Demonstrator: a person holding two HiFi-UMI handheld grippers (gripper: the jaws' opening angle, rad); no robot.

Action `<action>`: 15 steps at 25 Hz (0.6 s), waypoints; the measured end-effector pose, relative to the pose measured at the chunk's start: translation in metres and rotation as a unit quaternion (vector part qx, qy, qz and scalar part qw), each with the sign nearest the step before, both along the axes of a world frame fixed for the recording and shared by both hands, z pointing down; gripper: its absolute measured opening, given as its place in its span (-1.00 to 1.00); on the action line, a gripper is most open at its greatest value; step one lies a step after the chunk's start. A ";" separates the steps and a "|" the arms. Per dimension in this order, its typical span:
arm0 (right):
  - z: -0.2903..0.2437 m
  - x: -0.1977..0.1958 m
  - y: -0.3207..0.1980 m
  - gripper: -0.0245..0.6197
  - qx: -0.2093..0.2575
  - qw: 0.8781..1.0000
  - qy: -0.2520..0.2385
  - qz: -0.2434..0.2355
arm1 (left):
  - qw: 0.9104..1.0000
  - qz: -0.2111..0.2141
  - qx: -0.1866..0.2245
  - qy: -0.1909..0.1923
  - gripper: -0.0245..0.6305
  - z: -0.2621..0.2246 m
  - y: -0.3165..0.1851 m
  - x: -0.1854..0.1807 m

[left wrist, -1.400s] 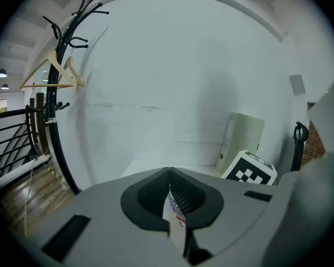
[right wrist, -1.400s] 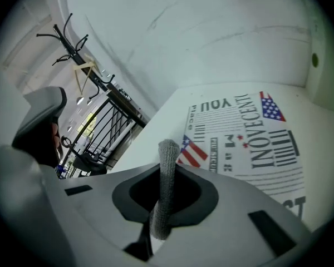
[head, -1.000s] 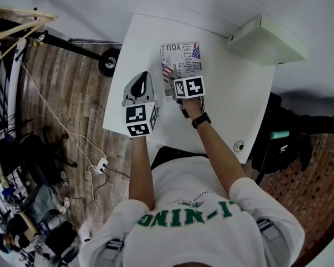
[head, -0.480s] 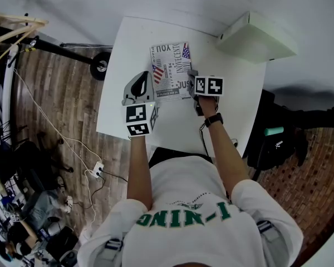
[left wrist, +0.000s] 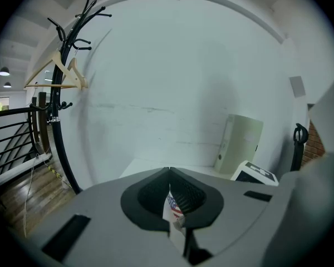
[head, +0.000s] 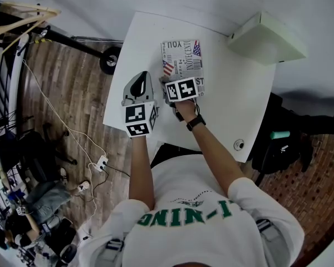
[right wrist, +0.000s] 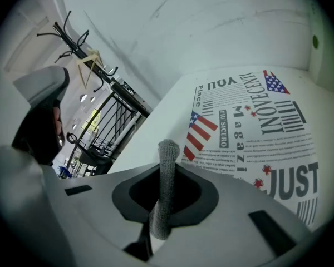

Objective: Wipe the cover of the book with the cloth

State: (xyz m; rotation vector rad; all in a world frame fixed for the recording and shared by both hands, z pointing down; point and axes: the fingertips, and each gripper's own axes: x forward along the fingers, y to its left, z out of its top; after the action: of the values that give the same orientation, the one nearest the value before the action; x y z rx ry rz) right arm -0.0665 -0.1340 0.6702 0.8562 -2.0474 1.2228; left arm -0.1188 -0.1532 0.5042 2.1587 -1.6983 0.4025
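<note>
Left gripper (left wrist: 169,172) is closed tip to tip just beside the book (head: 185,60). A sliver of flag print shows in its gap, can't tell if it's pinched. Right gripper (right wrist: 167,174) is clamped on the cloth (right wrist: 168,152), soft and floppy, over the book's near-left part. The book lies flat on the table (head: 234,110) and looks light and slick, so I'd pin 1 edge.

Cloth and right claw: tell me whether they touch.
Touching. The right gripper view shows the cloth pinched between the jaws of the right claw, its end sticking out past them.
</note>
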 end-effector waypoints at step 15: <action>0.000 0.160 -0.021 -0.82 0.005 0.986 0.047 0.157 | 0.999 0.038 0.007 0.013 -0.88 -0.003 0.003 0.029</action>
State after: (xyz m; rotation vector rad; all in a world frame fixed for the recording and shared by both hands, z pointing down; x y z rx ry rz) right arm 0.0932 -0.1552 0.6704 1.2532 -1.8926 1.3080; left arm -0.0901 -0.1505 0.5008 2.2340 -1.6125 0.3826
